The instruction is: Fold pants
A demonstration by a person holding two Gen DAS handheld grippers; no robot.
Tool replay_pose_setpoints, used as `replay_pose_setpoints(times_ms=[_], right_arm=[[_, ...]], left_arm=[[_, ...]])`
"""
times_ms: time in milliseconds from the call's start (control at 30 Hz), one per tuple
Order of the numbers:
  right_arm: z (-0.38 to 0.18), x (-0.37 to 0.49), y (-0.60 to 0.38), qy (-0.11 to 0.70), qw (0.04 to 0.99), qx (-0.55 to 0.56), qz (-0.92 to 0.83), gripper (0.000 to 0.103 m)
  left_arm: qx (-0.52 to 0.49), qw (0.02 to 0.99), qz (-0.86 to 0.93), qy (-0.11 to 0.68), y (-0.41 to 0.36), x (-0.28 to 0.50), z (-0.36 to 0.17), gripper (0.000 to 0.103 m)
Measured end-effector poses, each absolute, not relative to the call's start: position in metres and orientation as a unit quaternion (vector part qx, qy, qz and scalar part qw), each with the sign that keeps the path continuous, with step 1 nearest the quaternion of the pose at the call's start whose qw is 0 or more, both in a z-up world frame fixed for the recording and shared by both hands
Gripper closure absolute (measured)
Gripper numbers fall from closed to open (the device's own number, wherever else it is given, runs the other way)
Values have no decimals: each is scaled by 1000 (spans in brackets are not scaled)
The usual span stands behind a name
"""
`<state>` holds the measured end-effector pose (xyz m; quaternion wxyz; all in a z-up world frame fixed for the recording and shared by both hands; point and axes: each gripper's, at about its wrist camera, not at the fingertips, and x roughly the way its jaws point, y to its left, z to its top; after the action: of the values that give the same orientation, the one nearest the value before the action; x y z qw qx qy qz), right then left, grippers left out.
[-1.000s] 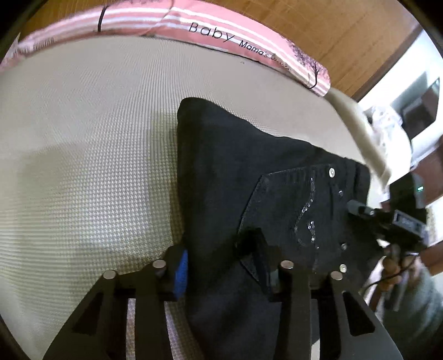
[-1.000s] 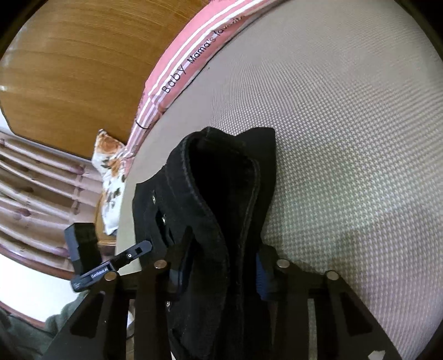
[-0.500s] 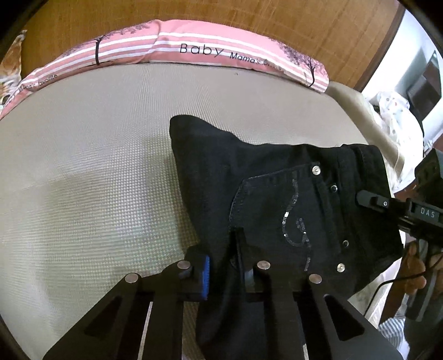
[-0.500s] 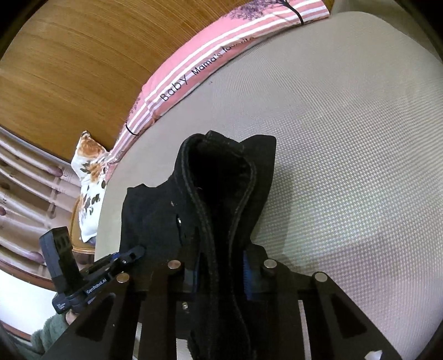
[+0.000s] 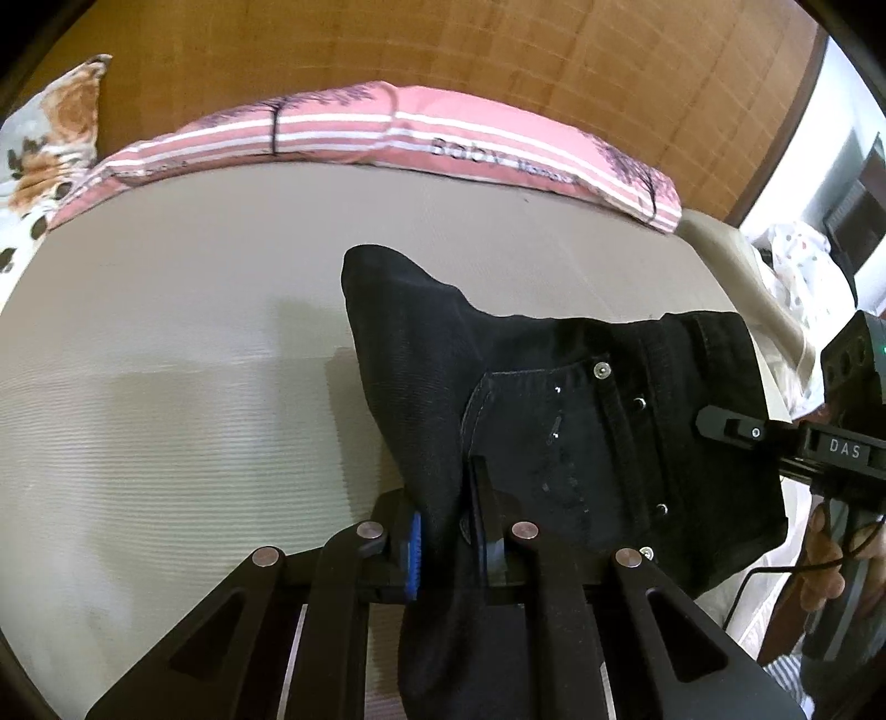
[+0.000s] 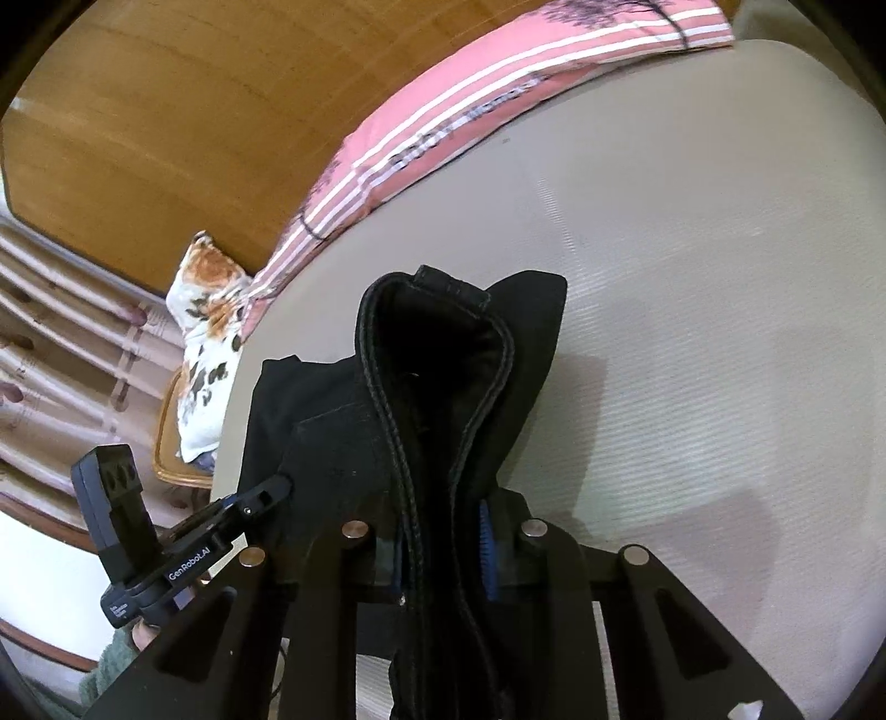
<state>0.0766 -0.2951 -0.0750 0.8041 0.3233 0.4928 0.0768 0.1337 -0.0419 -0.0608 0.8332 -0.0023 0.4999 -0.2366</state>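
A home bedroom. Ahead of the jaws stretches a beige woven-textured mattress [image 5: 194, 343], with a long pink white-striped pillow printed "Baby" [image 5: 421, 138] lying along its far edge. Behind that rises a brown wooden headboard [image 5: 443, 50]. Left of the jaws, beside the mattress's far corner, sits a white cushion with orange flowers [image 6: 207, 327].

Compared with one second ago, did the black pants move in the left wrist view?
Yes. The black pants were lifted off the beige mattress and now sit lower relative to the pink pillow.
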Motion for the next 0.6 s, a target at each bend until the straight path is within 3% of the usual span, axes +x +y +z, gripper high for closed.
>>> replay_pose_setpoints(times_ms=[600], right_arm=[[-74,152,-237,494,796,330,118,84]], left_arm=[[-20,856,-200,477,21,184,-39,90]])
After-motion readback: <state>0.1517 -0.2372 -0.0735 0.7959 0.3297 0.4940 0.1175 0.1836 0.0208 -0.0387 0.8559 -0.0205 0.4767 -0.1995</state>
